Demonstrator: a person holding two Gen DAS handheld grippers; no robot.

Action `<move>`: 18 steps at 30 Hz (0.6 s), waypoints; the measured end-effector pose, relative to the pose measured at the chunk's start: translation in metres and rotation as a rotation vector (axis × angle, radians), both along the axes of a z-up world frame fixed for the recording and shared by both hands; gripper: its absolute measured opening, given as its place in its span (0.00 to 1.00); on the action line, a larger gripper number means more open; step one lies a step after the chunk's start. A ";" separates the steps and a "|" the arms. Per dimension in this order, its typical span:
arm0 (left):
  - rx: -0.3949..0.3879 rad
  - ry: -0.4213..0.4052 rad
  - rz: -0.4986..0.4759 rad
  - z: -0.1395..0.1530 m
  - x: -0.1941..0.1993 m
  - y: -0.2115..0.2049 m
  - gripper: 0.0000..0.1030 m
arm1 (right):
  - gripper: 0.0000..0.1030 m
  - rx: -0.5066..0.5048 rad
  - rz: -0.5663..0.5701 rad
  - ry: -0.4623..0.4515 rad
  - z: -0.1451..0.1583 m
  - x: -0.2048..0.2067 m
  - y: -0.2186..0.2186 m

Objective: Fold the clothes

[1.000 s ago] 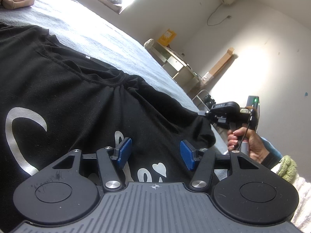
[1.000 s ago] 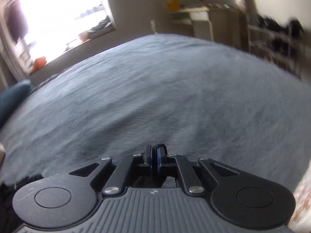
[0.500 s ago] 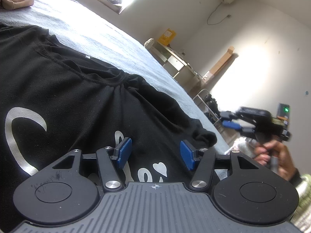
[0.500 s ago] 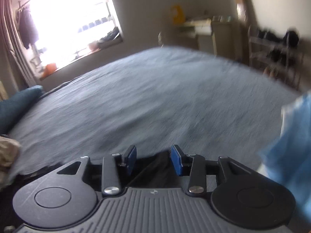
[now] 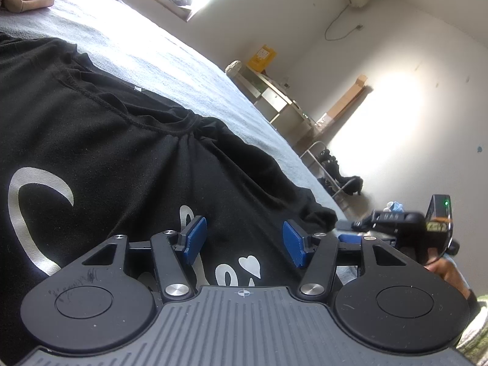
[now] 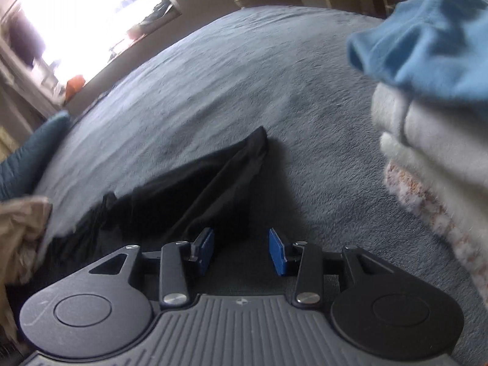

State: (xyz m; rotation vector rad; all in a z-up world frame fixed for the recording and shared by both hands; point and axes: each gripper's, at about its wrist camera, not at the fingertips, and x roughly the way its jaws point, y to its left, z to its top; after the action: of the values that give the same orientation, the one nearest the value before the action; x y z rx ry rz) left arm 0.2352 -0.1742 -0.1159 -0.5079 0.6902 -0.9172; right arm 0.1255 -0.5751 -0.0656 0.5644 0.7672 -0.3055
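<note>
- Black printed cotton T-shirt [image 5: 122, 140] lay flat on grey bed [image 6: 244, 76], unfolded; sleeve [image 6: 213, 177] stretched out.
- Left tongs [image 5: 242, 241] spread, empty.
- Right tongs [image 6: 241, 251] just opened, empty.
- Folding all left.

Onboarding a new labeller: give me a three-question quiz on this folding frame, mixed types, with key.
1. True or false: the left tongs are clamped on the black T-shirt.
2. Multiple choice: what sits on top of the folded stack at the right of the right wrist view? A) a blue garment B) a yellow box C) a shoe
3. Fill in: the black sleeve lies spread on the grey ____.

Key
1. False. The blue pads stand apart above the shirt.
2. A, the blue garment.
3. Bedcover. The right tongs, just opened, hang at the sleeve's near end with no cloth pinched.
</note>
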 end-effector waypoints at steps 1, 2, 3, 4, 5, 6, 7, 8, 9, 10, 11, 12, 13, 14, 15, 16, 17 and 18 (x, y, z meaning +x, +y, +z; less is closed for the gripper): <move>0.000 0.000 0.000 0.000 0.000 0.000 0.55 | 0.41 -0.038 0.020 0.005 -0.002 0.002 0.005; 0.001 0.000 -0.001 0.000 0.000 0.000 0.55 | 0.41 -0.076 0.041 0.010 -0.004 0.004 0.009; 0.001 -0.001 -0.001 0.000 0.000 0.000 0.55 | 0.41 -0.114 0.059 0.012 -0.006 0.006 0.013; 0.000 -0.001 -0.001 0.000 0.000 0.000 0.55 | 0.41 -0.143 0.074 0.005 -0.007 0.010 0.014; 0.000 -0.001 -0.001 0.000 0.000 0.000 0.55 | 0.40 -0.149 0.090 -0.006 -0.007 0.014 0.014; 0.000 0.000 -0.001 0.000 0.000 0.000 0.55 | 0.37 -0.155 0.106 -0.018 -0.007 0.018 0.014; -0.001 0.000 -0.002 0.000 0.000 0.000 0.55 | 0.29 -0.161 0.122 -0.030 -0.008 0.022 0.013; -0.002 0.000 -0.002 0.000 0.001 0.000 0.55 | 0.11 -0.173 0.139 -0.035 -0.006 0.026 0.013; -0.002 0.000 -0.002 -0.001 0.001 0.000 0.55 | 0.08 -0.197 0.156 -0.027 -0.002 0.029 0.015; -0.003 0.000 -0.002 -0.001 0.001 0.000 0.55 | 0.06 -0.222 0.175 -0.020 0.004 0.031 0.017; -0.003 0.000 -0.003 -0.001 0.001 -0.001 0.55 | 0.04 -0.249 0.194 -0.014 0.010 0.033 0.020; -0.004 0.000 -0.004 -0.001 0.001 -0.001 0.55 | 0.04 -0.278 0.210 -0.004 0.017 0.034 0.022; -0.004 0.001 -0.004 -0.001 0.001 -0.001 0.55 | 0.04 -0.314 0.220 0.015 0.025 0.035 0.025; -0.004 0.001 -0.004 -0.001 0.001 -0.001 0.55 | 0.04 -0.353 0.231 0.037 0.031 0.036 0.027; -0.004 0.001 -0.004 -0.001 0.001 -0.001 0.55 | 0.04 -0.396 0.243 0.069 0.036 0.037 0.029; -0.004 0.001 -0.004 -0.001 0.001 -0.001 0.55 | 0.04 -0.438 0.255 0.103 0.040 0.039 0.032; -0.003 0.002 -0.005 -0.001 0.001 -0.001 0.55 | 0.04 -0.475 0.271 0.141 0.042 0.042 0.034; -0.003 0.002 -0.005 -0.001 0.001 -0.001 0.55 | 0.04 -0.509 0.286 0.179 0.041 0.045 0.036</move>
State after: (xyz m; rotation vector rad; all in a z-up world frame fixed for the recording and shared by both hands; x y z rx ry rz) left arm 0.2366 -0.1747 -0.1166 -0.5099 0.6918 -0.9227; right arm 0.1702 -0.5390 -0.0243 -0.0550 0.8916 -0.2741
